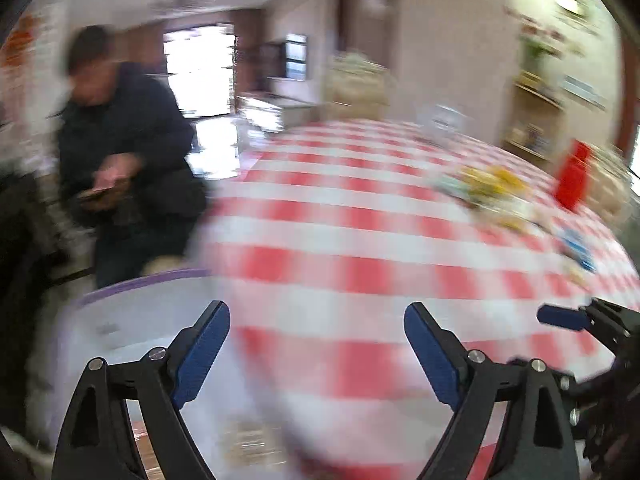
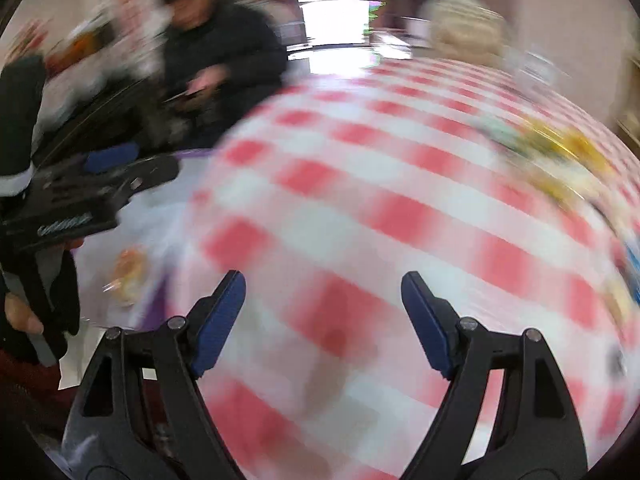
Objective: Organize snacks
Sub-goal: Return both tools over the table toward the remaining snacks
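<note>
Motion blur smears both views: the snack packets (image 1: 486, 186) far right on the checked tablecloth (image 1: 360, 216) are unreadable, and the seated person (image 1: 124, 140) is indistinct.

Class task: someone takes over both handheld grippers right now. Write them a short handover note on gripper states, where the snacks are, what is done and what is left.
Left gripper: open, empty.
Right gripper: open, empty.
Snacks: a blurred pile of wrappers lies on the checked tablecloth, far right, by a red box.
Done: one snack seems to lie in the white bin at the table's left edge.
Left: move the pile across. The pictures are badly blurred, so check first.
</note>
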